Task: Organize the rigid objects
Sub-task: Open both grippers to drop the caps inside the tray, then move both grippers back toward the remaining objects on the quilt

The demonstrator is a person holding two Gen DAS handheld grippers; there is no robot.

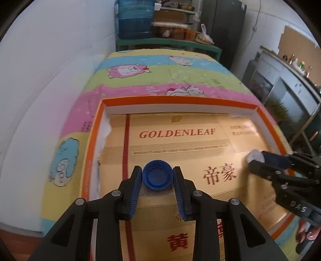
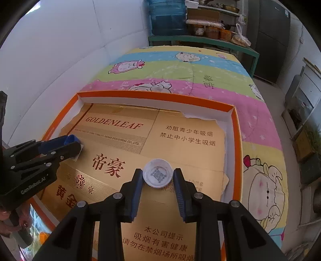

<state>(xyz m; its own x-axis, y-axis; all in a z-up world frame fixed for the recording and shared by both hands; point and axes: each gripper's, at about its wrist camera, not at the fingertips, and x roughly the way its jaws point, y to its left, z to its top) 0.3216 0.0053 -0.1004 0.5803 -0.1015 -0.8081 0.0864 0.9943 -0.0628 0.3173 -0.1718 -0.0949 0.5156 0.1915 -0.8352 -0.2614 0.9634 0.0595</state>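
A blue bottle cap [image 1: 157,174], open side up, lies on the gold cardboard between the tips of my left gripper [image 1: 157,170]. Its blue pads [image 1: 138,180] stand a sliver off the cap on both sides. From the right wrist view the left gripper [image 2: 73,144] is at the left with the blue cap [image 2: 71,138] at its tips. My right gripper [image 2: 158,172] is shut on a white cap [image 2: 158,173], open side up, low over the cardboard. In the left wrist view the right gripper [image 1: 254,160] and the white cap [image 1: 255,155] are at the right.
Flattened gold GOLDENLEAF cardboard [image 2: 124,144] lines a shallow orange-rimmed box lid [image 2: 156,95] on a bed with a cartoon quilt [image 2: 200,72]. A white wall runs along the left. Beyond the bed are a green shelf with a water jug [image 2: 166,18] and a dark cabinet.
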